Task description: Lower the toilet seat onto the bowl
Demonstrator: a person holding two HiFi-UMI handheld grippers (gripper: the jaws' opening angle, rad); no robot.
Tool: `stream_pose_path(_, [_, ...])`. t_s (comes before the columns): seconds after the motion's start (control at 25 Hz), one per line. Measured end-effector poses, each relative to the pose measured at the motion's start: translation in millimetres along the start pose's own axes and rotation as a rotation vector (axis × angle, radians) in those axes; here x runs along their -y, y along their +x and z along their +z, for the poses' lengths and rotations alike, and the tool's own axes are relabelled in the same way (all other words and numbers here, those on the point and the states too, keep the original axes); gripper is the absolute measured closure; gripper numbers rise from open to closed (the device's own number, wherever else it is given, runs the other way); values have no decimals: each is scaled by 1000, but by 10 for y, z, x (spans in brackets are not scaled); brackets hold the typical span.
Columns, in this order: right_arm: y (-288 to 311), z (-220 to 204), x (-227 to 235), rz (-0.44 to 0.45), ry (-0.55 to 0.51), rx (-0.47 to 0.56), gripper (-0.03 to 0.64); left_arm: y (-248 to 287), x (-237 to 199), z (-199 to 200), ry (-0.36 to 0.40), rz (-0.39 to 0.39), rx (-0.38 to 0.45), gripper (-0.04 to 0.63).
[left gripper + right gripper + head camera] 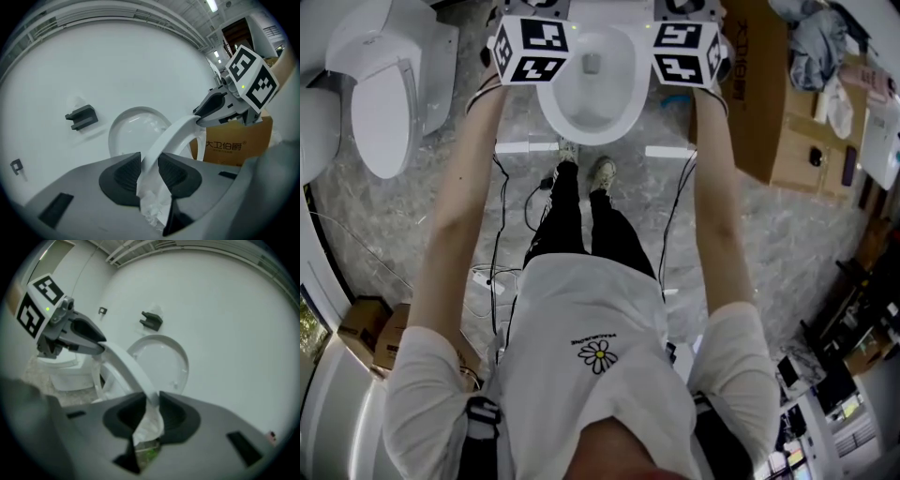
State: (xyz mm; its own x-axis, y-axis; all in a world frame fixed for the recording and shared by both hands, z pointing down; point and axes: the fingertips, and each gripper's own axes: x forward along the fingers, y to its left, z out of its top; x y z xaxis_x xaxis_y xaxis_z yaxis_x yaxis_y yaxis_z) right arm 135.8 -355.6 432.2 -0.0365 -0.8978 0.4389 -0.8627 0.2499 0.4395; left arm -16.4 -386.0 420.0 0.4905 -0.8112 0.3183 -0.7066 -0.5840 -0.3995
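Standing square to the bowl [591, 94], shoes [602, 172] just short of its front edge, both arms out over it.

Left gripper [149, 168]: narrow, pads pinched on the left side of the toilet seat [171, 136], over the bowl's left edge. Right gripper [152, 411]: same, narrow and clamped on the ring over the bowl's right edge. Some crumpled white stuff sits deep in both jaw throats, can't tell what it is.

Seat is off the bowl, tilted, hanging between the two grips. It's clear of the lid [159, 359], which stands upright behind the bowl against the white wall [117, 61]. Dark bracket [82, 117] on that wall, up and to the bowl's left. Cardboard box [234, 140] to the bowl's right, spare toilet [389, 84] well off to its left; neither is in the swing path.

My read: mid-lowering, seat not down yet.

To do it cleanly:
- drop both grippers together at the same rate, or the ring twists on its hinge
- follow the arc about the hinge at the back of the bowl, don't pull straight down
- the ring is smooth and thin, likely slippery, so keep the pinch on until it rests on the rim
- release only once it's seated flat, no free drop
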Motion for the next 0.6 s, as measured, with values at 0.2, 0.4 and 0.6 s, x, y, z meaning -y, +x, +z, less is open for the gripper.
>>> stream_pose_path(0.2, [-374, -289, -262, 14, -95, 1, 514, -396, 333, -202, 57, -12, -58, 459])
stream_pose_path(0.4, [-616, -497, -483, 22, -148, -6, 509, -658, 557, -407, 121, -19, -90, 457])
stream_pose_path(0.6, [-815, -703, -704, 78, -191, -28, 500, -895, 772, -608, 185, -15, -138, 457])
